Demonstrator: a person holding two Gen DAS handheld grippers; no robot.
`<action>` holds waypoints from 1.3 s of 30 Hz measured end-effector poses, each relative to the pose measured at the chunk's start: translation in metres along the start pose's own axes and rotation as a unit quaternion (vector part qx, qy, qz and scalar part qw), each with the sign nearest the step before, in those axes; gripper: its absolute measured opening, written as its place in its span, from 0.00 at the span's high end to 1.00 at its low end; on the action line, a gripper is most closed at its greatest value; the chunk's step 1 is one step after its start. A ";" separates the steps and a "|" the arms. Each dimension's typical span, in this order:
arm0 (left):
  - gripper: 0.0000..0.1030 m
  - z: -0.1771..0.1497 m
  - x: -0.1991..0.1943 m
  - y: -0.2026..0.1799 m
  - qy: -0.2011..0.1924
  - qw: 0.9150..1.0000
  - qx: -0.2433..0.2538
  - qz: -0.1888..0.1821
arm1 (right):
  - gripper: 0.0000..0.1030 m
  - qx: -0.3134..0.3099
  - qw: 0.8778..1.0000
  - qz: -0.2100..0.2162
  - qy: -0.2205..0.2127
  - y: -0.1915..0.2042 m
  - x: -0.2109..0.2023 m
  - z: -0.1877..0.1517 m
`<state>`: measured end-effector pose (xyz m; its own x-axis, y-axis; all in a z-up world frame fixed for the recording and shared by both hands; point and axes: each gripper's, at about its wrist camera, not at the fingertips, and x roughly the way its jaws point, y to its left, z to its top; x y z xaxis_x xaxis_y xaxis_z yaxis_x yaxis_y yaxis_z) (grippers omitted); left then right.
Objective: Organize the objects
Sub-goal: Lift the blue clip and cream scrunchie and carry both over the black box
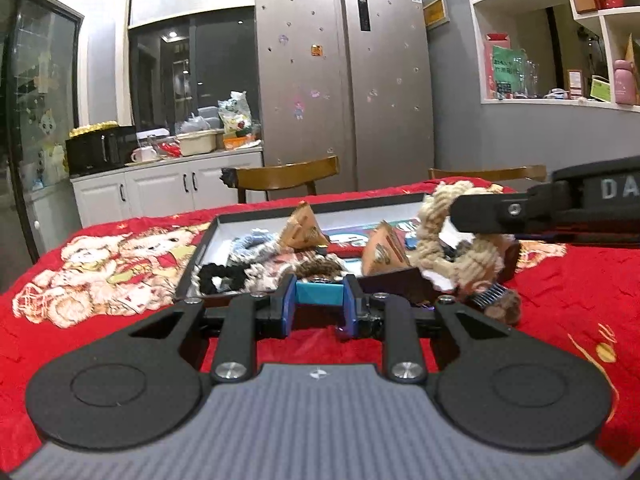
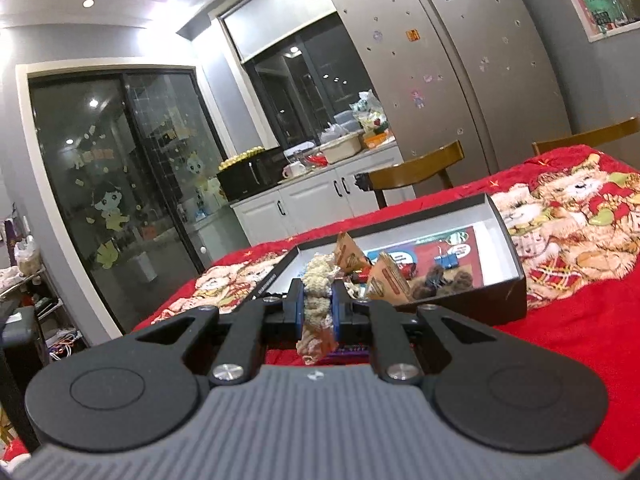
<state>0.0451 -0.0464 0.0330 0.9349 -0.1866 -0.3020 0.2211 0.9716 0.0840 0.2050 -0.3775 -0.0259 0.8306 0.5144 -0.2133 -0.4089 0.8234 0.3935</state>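
Note:
A shallow black box [image 1: 208,240] with a white inside sits on the red table; it also shows in the right wrist view [image 2: 516,248]. It holds two brown paper pyramids [image 1: 302,228], fluffy scrunchies [image 1: 224,278] and other small items. My left gripper [image 1: 319,300] is shut on a small teal block [image 1: 319,294] at the box's near edge. My right gripper [image 2: 318,300] is shut on a beige fuzzy scrunchie [image 2: 318,300] above the box's near left corner. From the left wrist view the right gripper [image 1: 456,216] reaches in from the right, with the beige scrunchie [image 1: 464,240] hanging from it.
The table carries a red cloth with teddy bears [image 1: 100,272]. Two wooden chairs [image 1: 286,176] stand behind it. A steel fridge [image 1: 344,80], white cabinets [image 1: 168,188] and wall shelves [image 1: 560,32] are further back. A brown fuzzy item [image 1: 502,306] lies by the box's near right corner.

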 end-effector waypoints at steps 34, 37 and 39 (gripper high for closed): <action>0.72 0.159 0.138 -0.009 -0.010 0.999 -0.031 0.008 | 0.85 0.037 0.995 -0.081 0.039 -0.037 0.102 0.154; 0.72 0.159 0.163 -0.011 0.002 0.999 -0.038 0.012 | 0.85 0.043 0.995 -0.081 0.043 -0.050 0.114 0.153; 0.72 0.160 0.178 -0.012 0.010 0.999 -0.046 0.010 | 0.85 0.050 0.994 -0.084 0.042 -0.060 0.122 0.151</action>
<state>0.2537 -0.1141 0.1298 0.9329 -0.1656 -0.3198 0.1758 0.9844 0.0032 0.3884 -0.4005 0.0597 0.8478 0.3934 -0.3556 -0.2240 0.8735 0.4323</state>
